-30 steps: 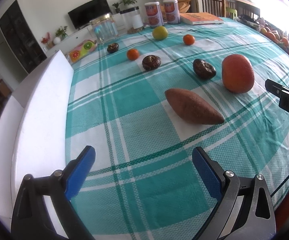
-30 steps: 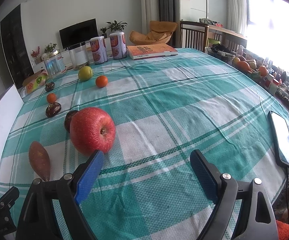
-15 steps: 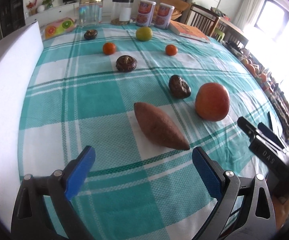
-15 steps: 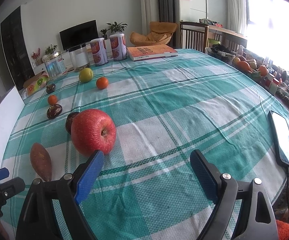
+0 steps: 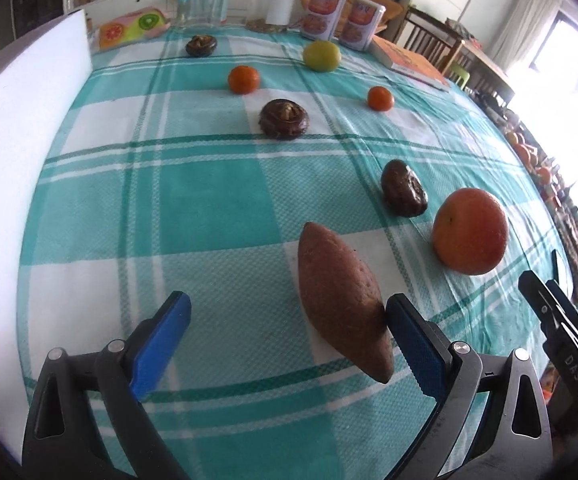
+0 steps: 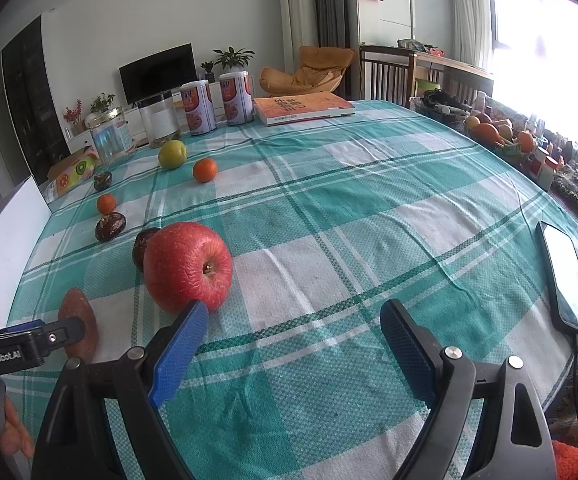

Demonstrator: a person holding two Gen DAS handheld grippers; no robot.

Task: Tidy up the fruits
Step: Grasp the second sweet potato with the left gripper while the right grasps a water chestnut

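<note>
The left gripper (image 5: 287,316) has its jaws wide apart over the checked tablecloth (image 5: 209,208); the sweet potato (image 5: 341,300) lies between them, close against the right finger, though whether it touches cannot be told, and well clear of the left finger; beyond the jaws sit a dark mushroom (image 5: 403,194) and the red apple (image 5: 471,232), further off to the right; the right gripper (image 6: 295,328) also stands with its jaws apart and nothing between them; the apple lies just ahead of its left fingertip, seemingly touching it, with a mushroom behind it; two small oranges (image 6: 205,170) and a green fruit (image 6: 172,154) rest far ahead of both sets of jaws
</note>
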